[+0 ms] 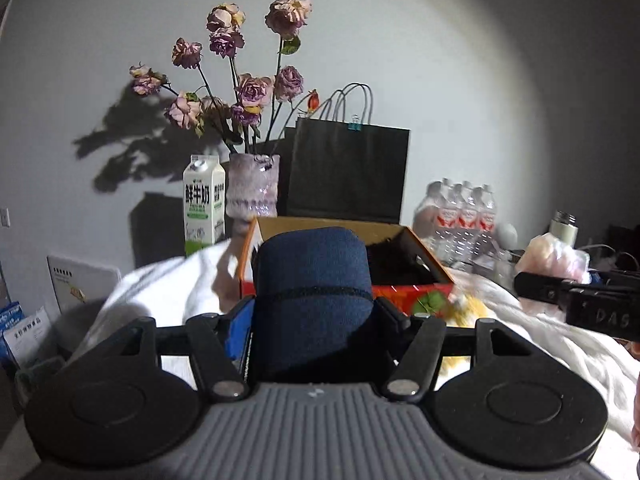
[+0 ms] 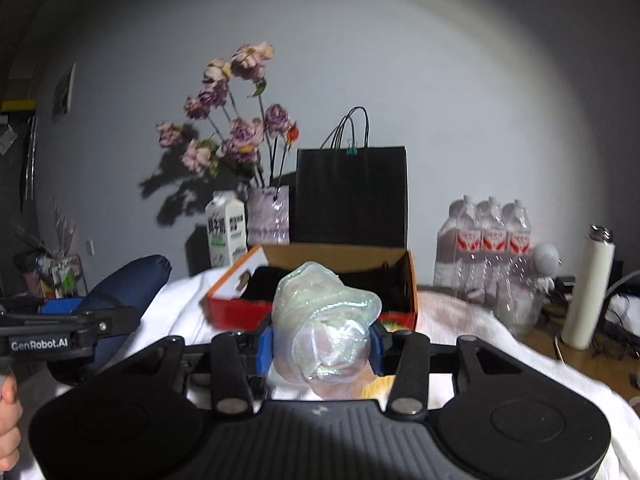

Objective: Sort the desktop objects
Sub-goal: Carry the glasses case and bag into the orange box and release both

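In the left wrist view, your left claw (image 1: 312, 312) is clamped on a dark blue fabric roll (image 1: 312, 280), which stands upright between the two blue-padded fingers (image 1: 236, 332) and fills the gap between them. Directly beyond the roll sits an open cardboard box (image 1: 404, 292) with red and orange sides and dark contents, resting on a white cloth (image 1: 168, 292). Behind the box stand a milk carton (image 1: 203, 204), a glass vase (image 1: 253, 186) of dried purple roses, and a black paper bag (image 1: 348, 172); a pack of water bottles (image 1: 460, 216) stands to the right. The other claw enters at the right edge, near the cloth. In the right wrist view, your right claw (image 2: 320, 344) is closed on a crumpled, translucent, iridescent plastic wrap (image 2: 324, 324), pressed between its blue pads. The same open cardboard box (image 2: 412, 300) lies just beyond it. A white flask (image 2: 592, 288) stands on the tabletop (image 2: 592, 360) at the right. At the left edge, the left claw appears holding the blue roll, with a hand (image 2: 8, 420) below it.
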`<state>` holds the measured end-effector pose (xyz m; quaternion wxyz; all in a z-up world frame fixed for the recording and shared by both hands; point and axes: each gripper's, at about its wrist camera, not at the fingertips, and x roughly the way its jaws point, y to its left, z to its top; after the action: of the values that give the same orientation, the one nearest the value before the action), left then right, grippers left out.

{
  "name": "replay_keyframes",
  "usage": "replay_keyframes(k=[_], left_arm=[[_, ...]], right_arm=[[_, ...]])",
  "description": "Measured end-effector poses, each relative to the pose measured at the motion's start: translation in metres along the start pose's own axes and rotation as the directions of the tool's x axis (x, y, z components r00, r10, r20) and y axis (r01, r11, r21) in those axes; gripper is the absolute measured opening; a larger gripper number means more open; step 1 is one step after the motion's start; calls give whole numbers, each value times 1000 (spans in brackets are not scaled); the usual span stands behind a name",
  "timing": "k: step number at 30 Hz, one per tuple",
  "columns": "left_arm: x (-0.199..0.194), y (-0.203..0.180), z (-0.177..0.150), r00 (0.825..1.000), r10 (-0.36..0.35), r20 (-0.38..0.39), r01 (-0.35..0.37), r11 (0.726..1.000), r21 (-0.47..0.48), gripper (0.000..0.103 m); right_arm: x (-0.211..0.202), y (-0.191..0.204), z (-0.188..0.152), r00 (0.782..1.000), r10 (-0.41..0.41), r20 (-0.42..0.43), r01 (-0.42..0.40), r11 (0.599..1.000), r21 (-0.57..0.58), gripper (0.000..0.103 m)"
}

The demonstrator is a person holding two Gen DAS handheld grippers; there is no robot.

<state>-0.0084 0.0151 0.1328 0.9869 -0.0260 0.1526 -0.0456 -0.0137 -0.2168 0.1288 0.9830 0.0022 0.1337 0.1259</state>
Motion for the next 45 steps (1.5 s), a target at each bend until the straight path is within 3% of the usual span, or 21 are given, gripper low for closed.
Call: replay_keyframes(k=[8,14,16,20,24,27,29,32,35,37,39,45], left_arm=[[91,18,56,999,27,-38,-26,999,23,65],[188,18,82,989,56,-139,-51,998,42,65],[222,15,84,982,52,-180,-45,998,42,65],[280,15,79,963,56,-265,-44,998,51,65],[326,19,76,956,109,-274,-97,994,58,65],[351,21,75,944,121,-308,-105,992,68,68],[350,22,78,945,126,-301,-113,992,59,68],[332,21,89,966,72,-247,-63,997,45,84],[309,18,100,971,52,-235,-44,998,39,90],[291,17,106,971,68,-229,-64,998,27,100],[272,18,109,970,98,-223,-94,995,28,101],[201,10,110,964,169,-206,-147,982,115,102]], right_arm=[[87,-30,52,1000,0,-10,0,1000,-1,43],[191,-70,83,991,5,-134,7,996,84,43],[228,-79,84,979,6,-202,14,995,96,43],[301,-92,76,934,6,-358,32,994,102,43],[353,-98,64,894,-42,-447,84,994,76,43],[376,-99,59,885,-85,-457,117,992,41,53],[384,-99,58,881,-119,-458,144,989,19,67],[378,-100,63,891,-149,-428,191,980,56,82],[357,-95,71,914,-124,-386,175,979,101,86],[340,-89,74,912,-137,-387,199,972,125,87],[324,-81,77,909,-122,-398,192,971,142,87],[264,-61,80,931,-71,-358,129,982,139,89]])
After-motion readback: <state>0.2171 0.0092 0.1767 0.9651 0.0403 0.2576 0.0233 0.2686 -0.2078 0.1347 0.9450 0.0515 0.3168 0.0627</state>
